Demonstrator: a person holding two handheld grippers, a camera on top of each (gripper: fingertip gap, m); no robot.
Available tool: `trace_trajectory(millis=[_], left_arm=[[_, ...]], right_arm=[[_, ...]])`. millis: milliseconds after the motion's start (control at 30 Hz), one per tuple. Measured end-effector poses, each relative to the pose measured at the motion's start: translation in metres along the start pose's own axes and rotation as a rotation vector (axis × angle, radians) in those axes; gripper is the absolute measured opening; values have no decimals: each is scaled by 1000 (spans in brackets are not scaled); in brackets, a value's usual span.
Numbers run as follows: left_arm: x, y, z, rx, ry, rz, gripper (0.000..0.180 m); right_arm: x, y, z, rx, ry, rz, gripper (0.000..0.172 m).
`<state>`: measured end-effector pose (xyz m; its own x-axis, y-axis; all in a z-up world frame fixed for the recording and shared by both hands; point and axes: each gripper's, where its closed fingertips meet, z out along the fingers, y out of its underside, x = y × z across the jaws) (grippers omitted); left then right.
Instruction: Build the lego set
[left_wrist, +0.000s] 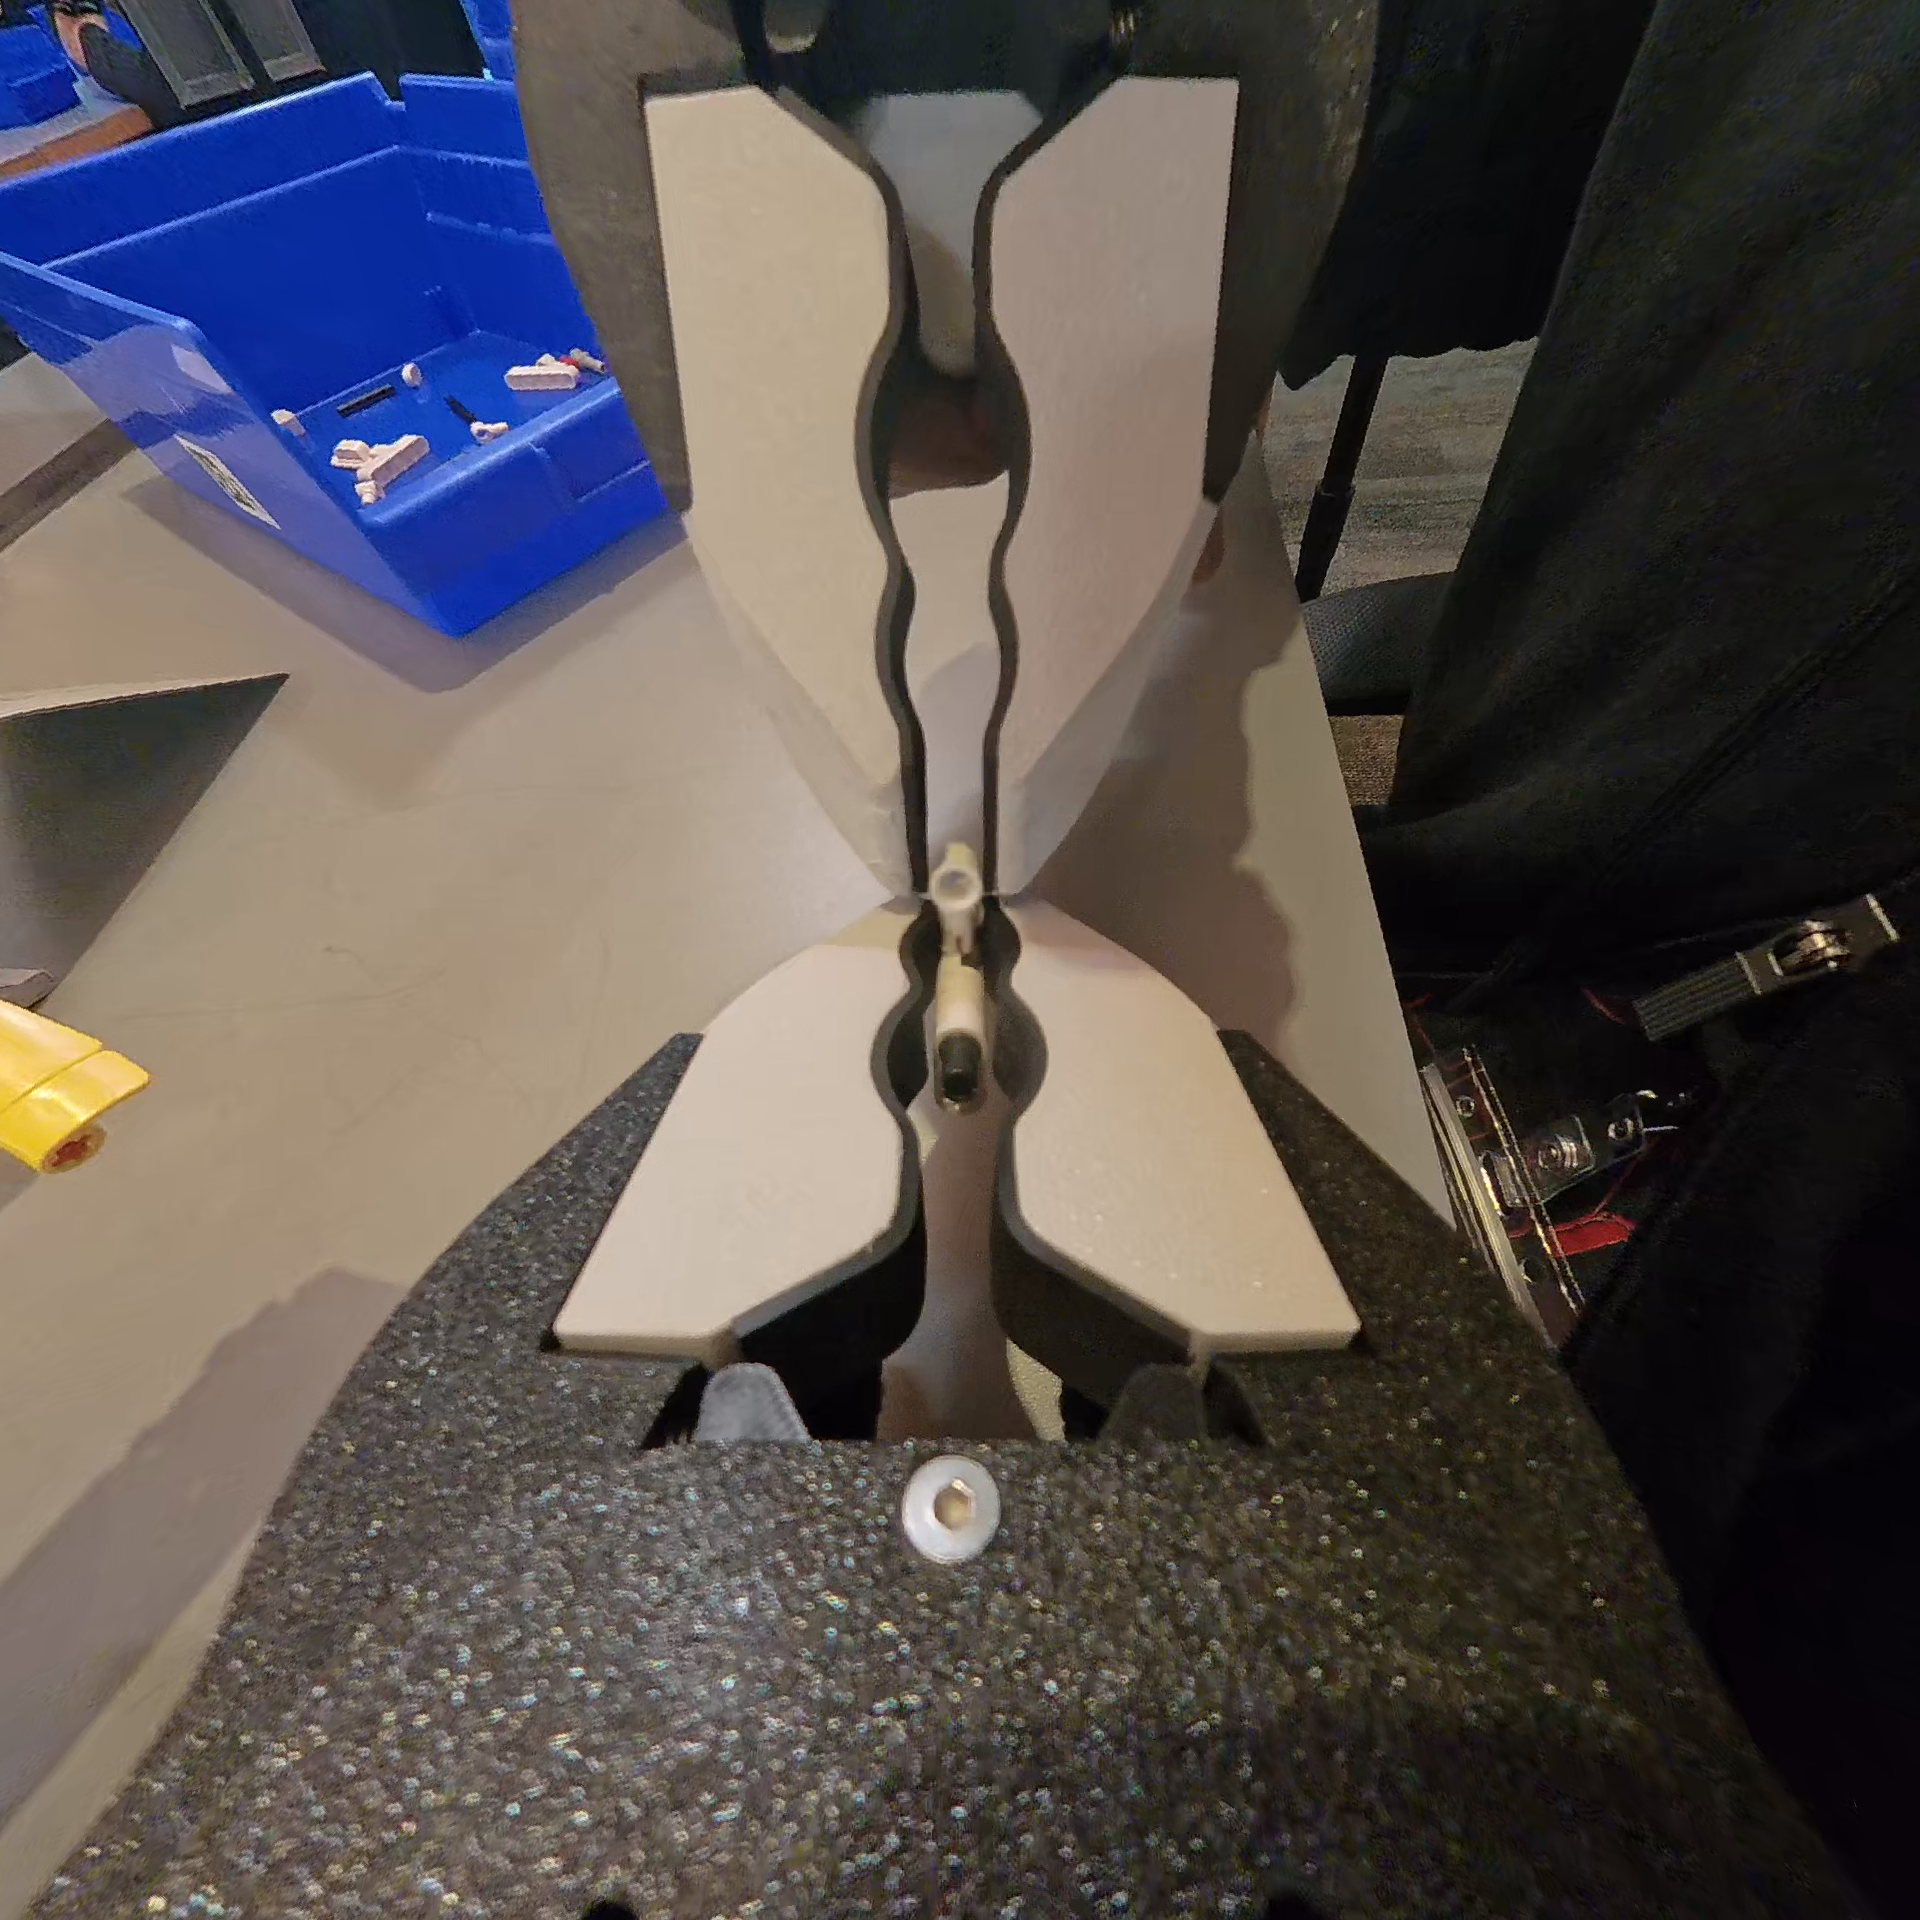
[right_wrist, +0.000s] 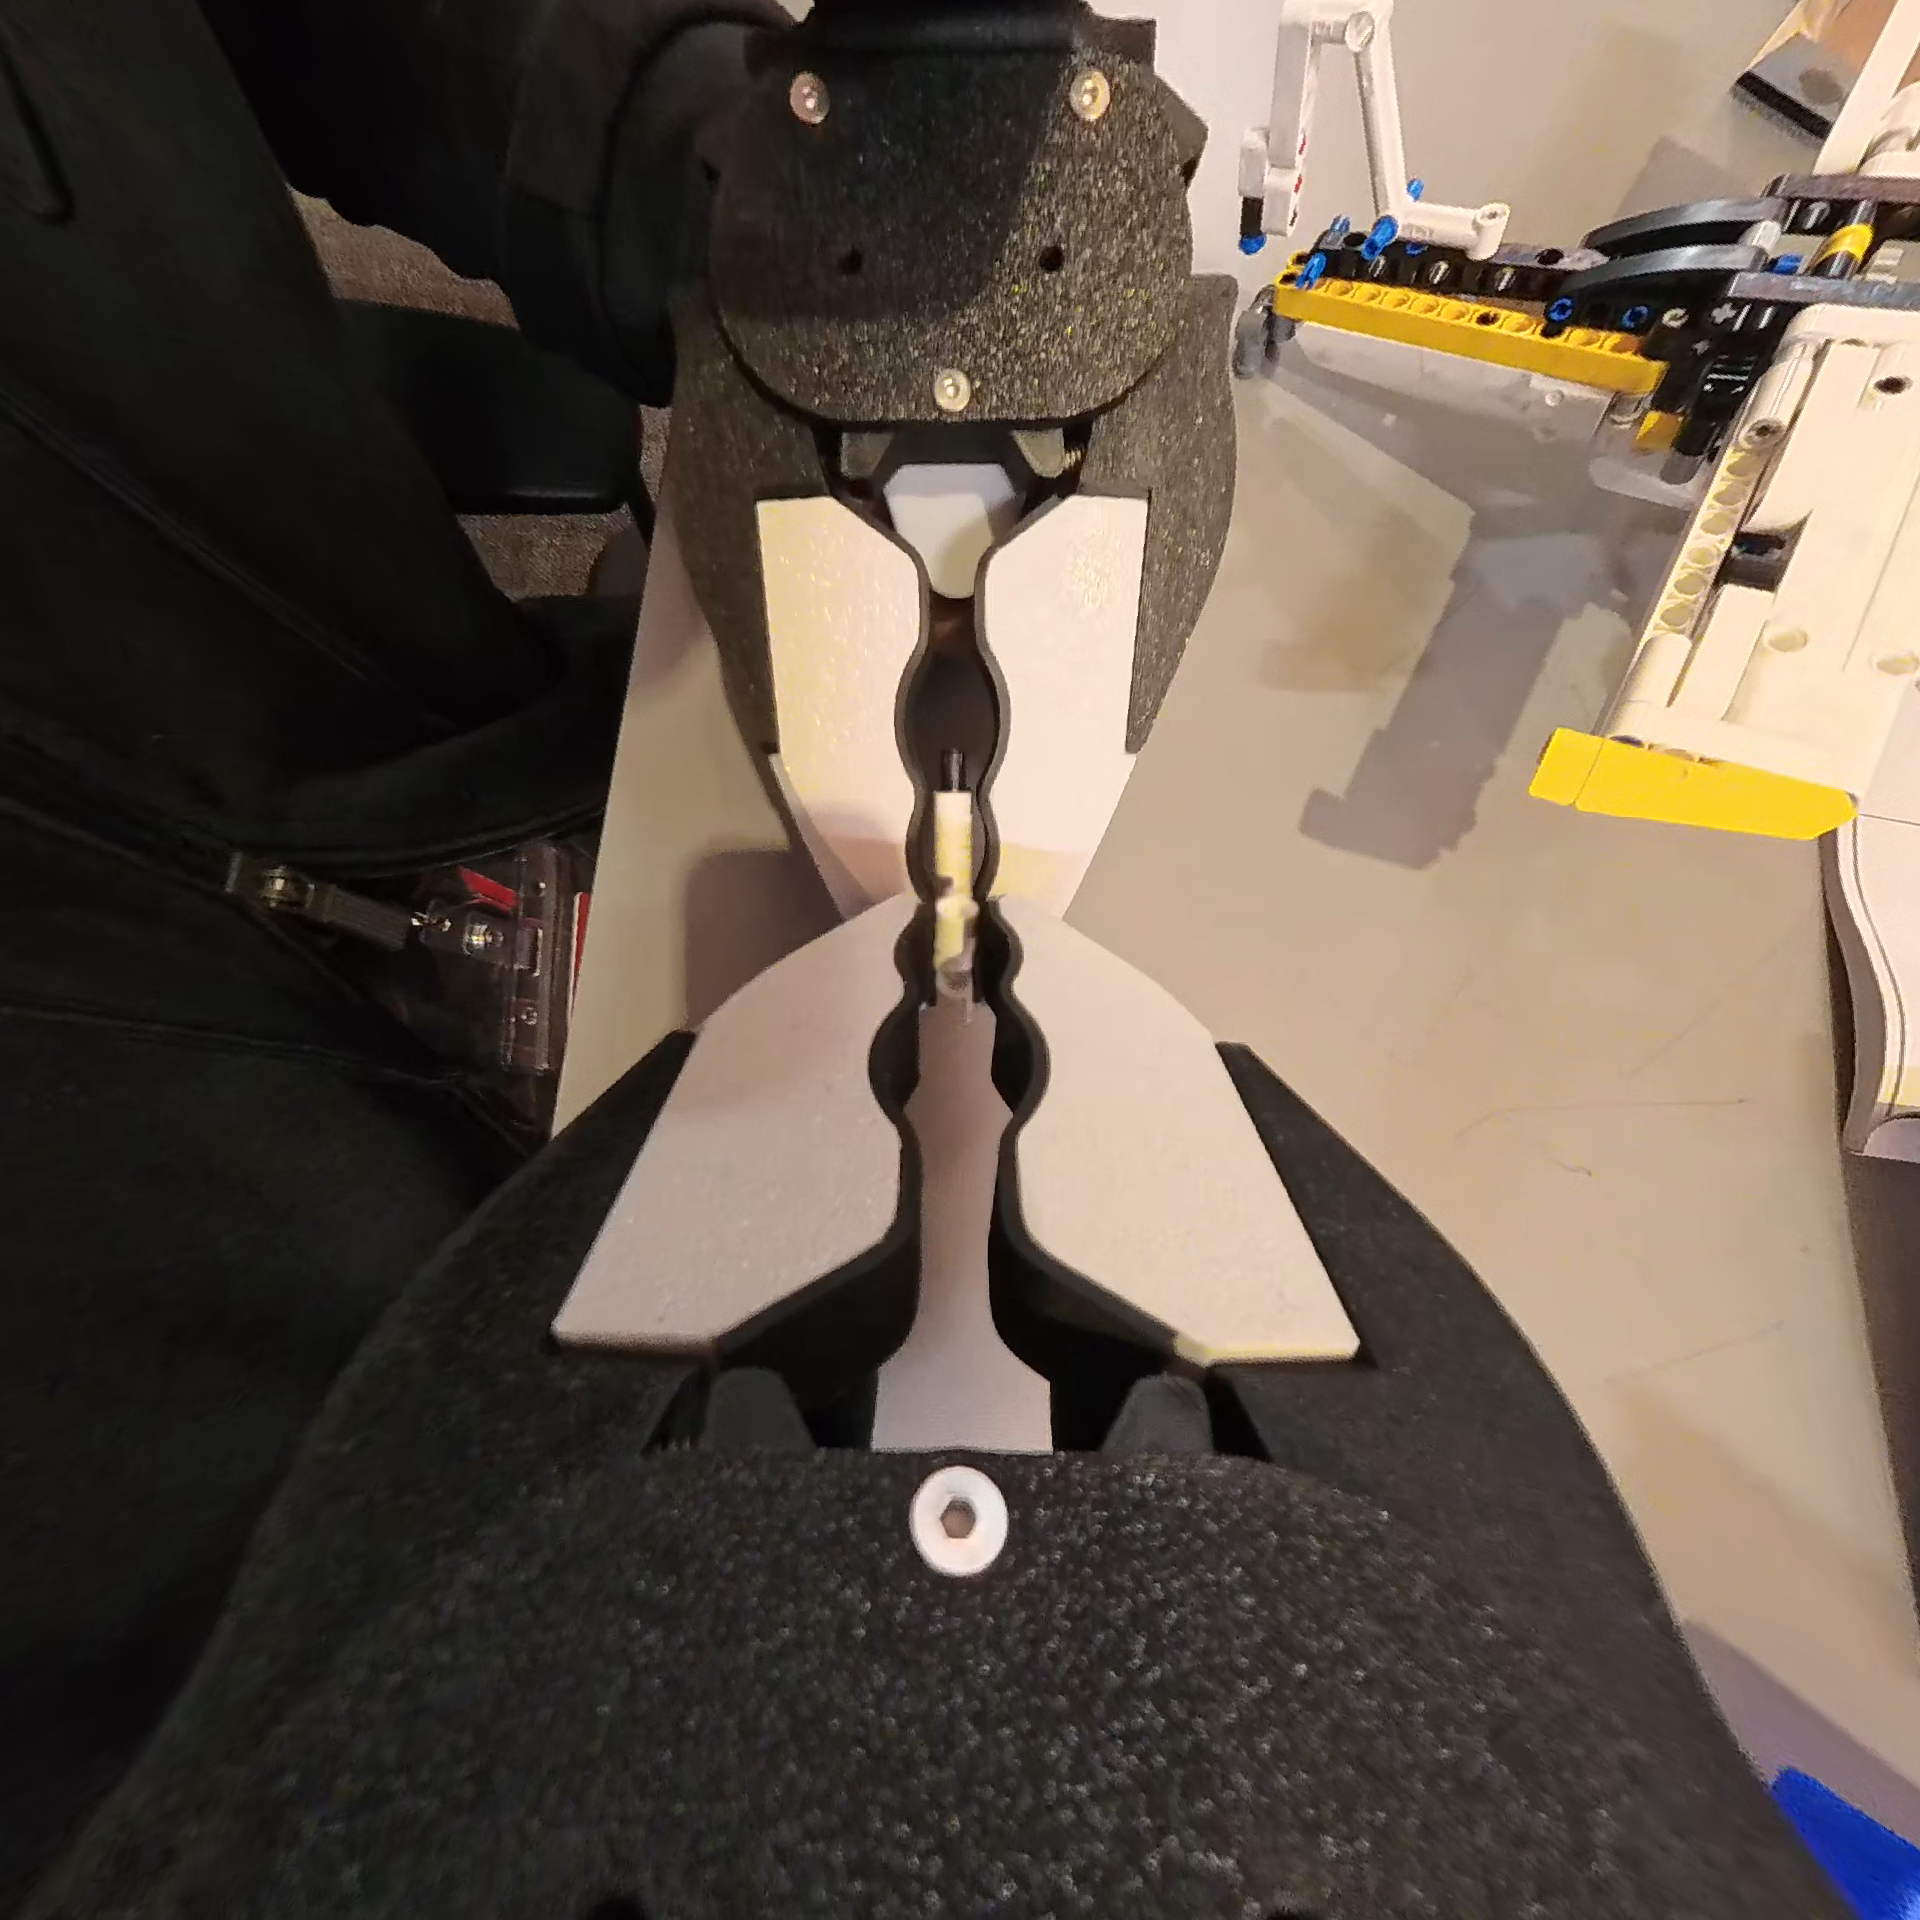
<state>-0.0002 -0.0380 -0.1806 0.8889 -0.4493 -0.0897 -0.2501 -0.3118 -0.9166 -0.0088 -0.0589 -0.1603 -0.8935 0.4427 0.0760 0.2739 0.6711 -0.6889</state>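
The two grippers meet tip to tip over the grey table (left_wrist: 436, 831), right in the centre of both views. The left gripper (left_wrist: 956, 940) has its jaws drawn narrow around a small cream connector with a black pin (left_wrist: 957, 1023) poking out of its near end; the right gripper (right_wrist: 958, 940), facing it, is likewise pinched close on a small white tubular piece (left_wrist: 955, 885), and the dark pads look pressed against both parts. The two little pieces sit end to end, touching or very nearly so, where the fingertips come together. I'd judge this a mating of two small parts held in the air, calling for a straight, aligned push along their shared axis. A blue bin (left_wrist: 343, 312) with loose pale parts stands at upper left of the left view; a yellow and white brick-built model (right_wrist: 1558, 312) lies at upper right of the right view.
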Motion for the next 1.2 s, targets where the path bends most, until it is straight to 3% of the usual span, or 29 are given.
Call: trace_trajectory(millis=[900,1200], left_arm=[[2,2,2,-18,-1,18,8],[-2,-2,-6,28,-4,2,8]], right_arm=[[-3,3,1,30,-9,0,7],[5,1,-15,98,60,-36,8]])
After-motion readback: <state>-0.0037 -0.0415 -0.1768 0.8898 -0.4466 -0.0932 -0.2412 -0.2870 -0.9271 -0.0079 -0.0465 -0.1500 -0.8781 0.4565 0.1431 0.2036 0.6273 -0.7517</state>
